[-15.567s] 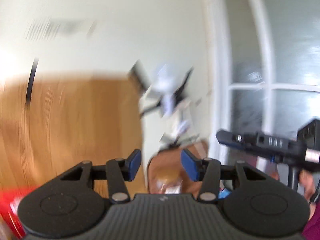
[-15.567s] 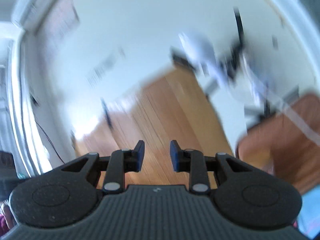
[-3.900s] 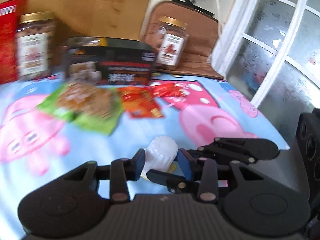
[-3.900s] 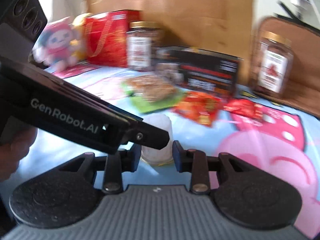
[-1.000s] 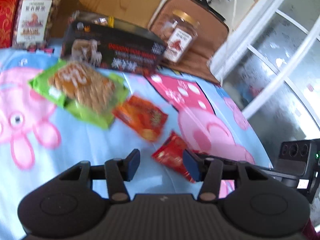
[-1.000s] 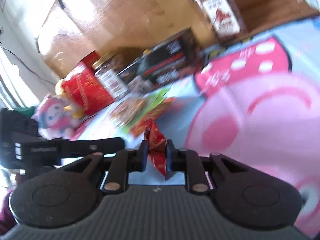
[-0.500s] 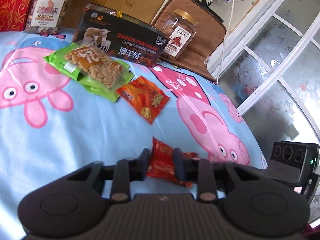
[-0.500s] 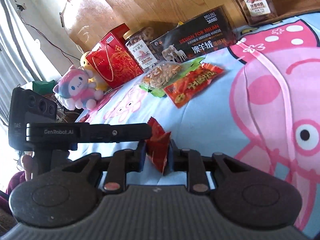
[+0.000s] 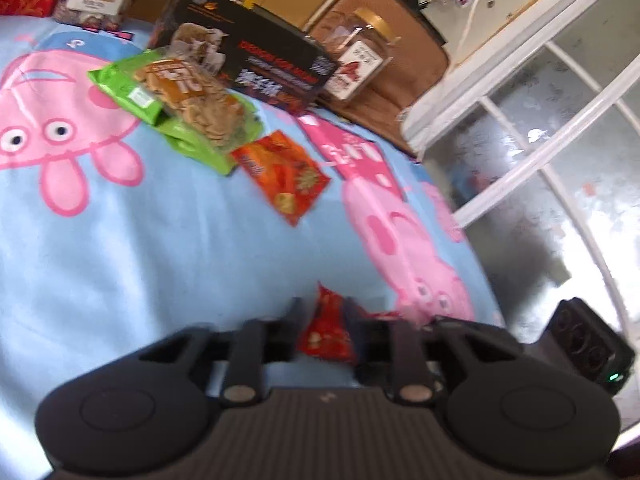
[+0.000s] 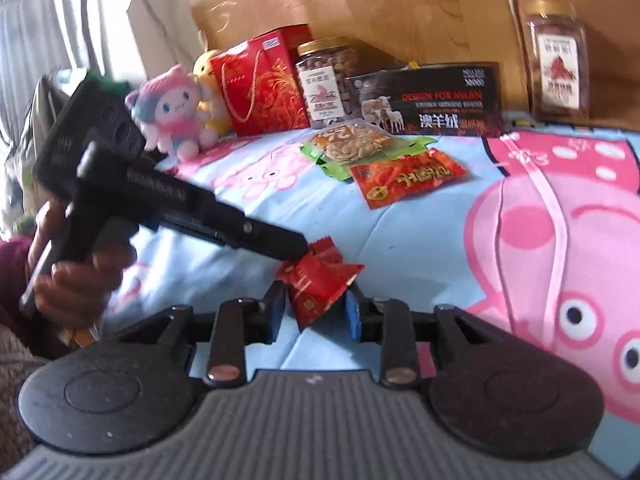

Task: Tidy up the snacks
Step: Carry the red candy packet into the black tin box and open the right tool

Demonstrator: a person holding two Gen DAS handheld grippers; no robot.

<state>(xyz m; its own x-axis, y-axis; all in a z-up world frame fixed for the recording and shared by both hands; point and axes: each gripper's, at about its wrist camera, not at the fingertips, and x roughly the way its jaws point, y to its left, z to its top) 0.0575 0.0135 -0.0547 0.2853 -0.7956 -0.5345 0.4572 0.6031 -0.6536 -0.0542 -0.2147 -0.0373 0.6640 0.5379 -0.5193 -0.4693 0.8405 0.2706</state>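
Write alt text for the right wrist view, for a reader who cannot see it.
A small red foil snack packet sits between the opening fingers of the right gripper, while the left gripper, held by a hand, touches its top corner. Behind, on a blue cartoon-pig blanket, lie an orange-red snack packet and a green biscuit bag.

Blue cartoon-pig bedsheet [image 10: 400, 232] w/ green snack bag [image 10: 352, 146], orange packet [image 10: 408, 178], black box [image 10: 432, 100], nut jar [image 10: 326, 82], red gift bag [image 10: 264, 80].

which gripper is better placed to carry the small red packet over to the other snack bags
Probably the right gripper: the small crinkled red foil packet sits squarely between its opening jaws. The left gripper, also opening, only reaches one end. The orange-red snack bag lies straight ahead.
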